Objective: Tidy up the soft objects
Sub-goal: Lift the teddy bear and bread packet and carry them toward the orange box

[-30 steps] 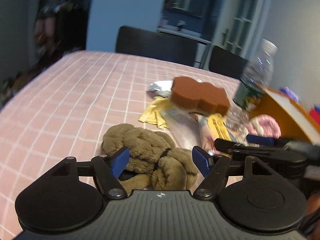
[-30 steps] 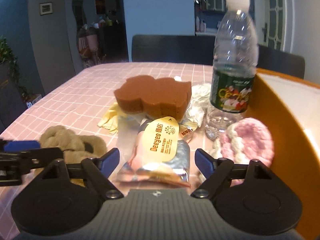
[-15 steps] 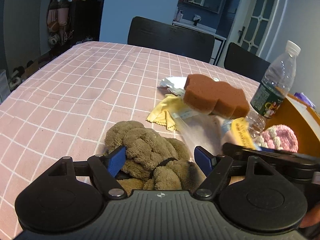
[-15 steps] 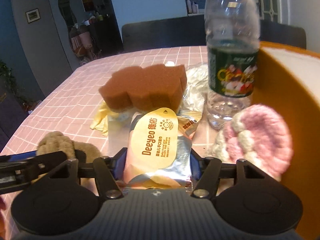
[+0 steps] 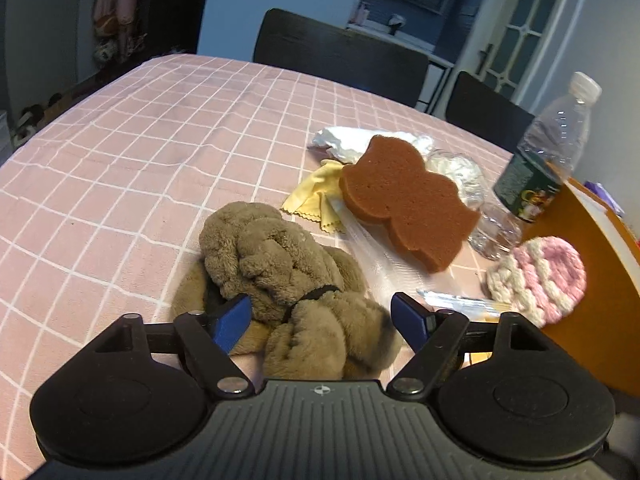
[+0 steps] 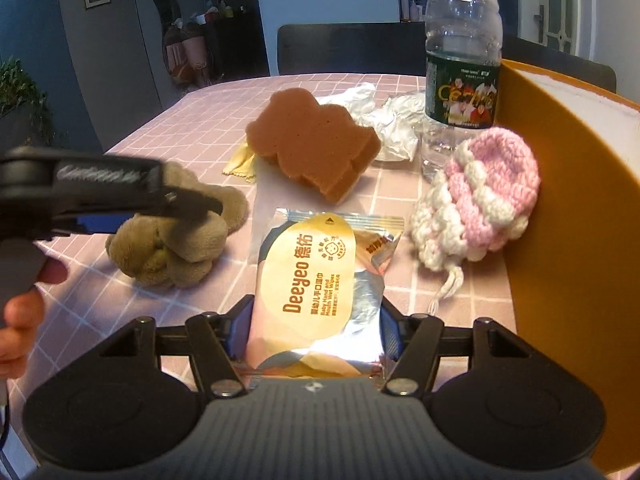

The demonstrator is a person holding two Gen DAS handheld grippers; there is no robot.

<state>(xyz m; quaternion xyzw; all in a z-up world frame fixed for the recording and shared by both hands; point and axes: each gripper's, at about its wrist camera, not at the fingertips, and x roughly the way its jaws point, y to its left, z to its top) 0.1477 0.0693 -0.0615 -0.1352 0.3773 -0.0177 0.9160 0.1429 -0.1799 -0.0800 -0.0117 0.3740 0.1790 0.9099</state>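
On the pink checked tablecloth [image 5: 120, 168] lie one brown knotted plush toy [image 5: 280, 272], one brown foam sponge [image 6: 312, 140], one pink-and-white crocheted pouch [image 6: 480, 204] against one orange bin [image 6: 560, 240], its contents hidden. Left gripper [image 5: 320, 316] fingers spread around the plush, just widening; right gripper [image 6: 314, 328] pinches one wet-wipes packet [image 6: 316, 280].

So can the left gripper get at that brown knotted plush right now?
Probably yes. The left gripper is open, its blue fingers either side of the brown knotted plush with nothing between. The right gripper is off to the side, shut on the wipes pack.
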